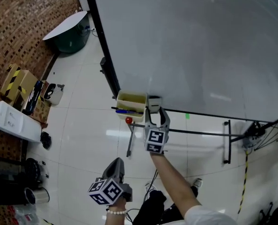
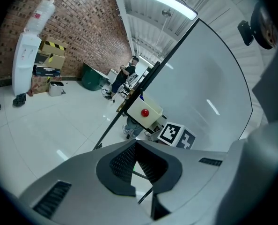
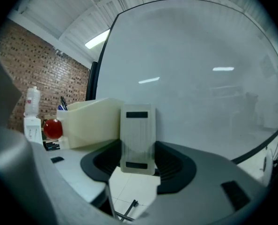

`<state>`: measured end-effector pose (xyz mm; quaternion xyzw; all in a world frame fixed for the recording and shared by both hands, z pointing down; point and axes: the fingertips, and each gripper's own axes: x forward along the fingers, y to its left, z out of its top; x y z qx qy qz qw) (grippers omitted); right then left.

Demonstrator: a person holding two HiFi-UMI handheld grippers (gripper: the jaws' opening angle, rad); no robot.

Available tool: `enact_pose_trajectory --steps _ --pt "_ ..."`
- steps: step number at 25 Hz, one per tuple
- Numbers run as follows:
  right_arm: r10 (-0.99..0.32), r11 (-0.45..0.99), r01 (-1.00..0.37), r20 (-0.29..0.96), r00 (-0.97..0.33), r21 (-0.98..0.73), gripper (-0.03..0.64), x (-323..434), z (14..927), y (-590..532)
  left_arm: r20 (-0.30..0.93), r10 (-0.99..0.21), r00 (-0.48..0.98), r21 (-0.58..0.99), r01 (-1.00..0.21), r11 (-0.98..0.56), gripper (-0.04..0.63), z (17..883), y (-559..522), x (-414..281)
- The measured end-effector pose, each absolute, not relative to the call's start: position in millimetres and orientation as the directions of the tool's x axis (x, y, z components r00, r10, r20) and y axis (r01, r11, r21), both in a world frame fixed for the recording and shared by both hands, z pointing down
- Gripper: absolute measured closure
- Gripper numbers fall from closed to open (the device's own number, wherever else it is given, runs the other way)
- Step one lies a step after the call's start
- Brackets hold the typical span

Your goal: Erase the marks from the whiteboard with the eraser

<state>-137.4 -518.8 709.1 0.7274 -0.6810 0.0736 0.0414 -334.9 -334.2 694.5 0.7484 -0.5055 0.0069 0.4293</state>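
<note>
The big whiteboard fills the upper right of the head view, and I see no clear marks on it. My right gripper is shut on the pale grey eraser at the board's lower edge. In the right gripper view the eraser stands upright between the jaws, against the whiteboard. A cream pen tray with a red magnet sits just left of it. My left gripper hangs lower, away from the board, shut and holding nothing.
The board's black stand legs and cables are on the white tiled floor. A white water dispenser, taped cardboard boxes and a green bin line the brick wall on the left. A person stands far off.
</note>
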Motion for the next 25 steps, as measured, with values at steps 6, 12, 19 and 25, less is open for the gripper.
enact_pose_trajectory --steps 6,12,19,25 --pt "-0.985 -0.068 -0.997 0.162 0.062 -0.034 0.364 -139 726 -524 0.446 -0.745 0.497 0.628 -0.767 -0.136 0.606 698 -338 -326" --pt "-0.989 -0.088 -0.996 0.121 0.083 -0.036 0.364 -114 723 -513 0.440 -0.725 0.530 0.616 -0.765 -0.185 0.606 693 -339 -297" --pt "-0.984 -0.152 -0.988 0.093 0.151 -0.001 0.362 -44 723 -487 0.445 -0.681 0.582 0.607 -0.755 -0.248 0.606 696 -332 -244" --pt "-0.976 -0.197 -0.980 0.092 0.199 0.029 0.362 29 728 -455 0.438 -0.639 0.633 0.587 -0.739 -0.330 0.606 685 -320 -177"
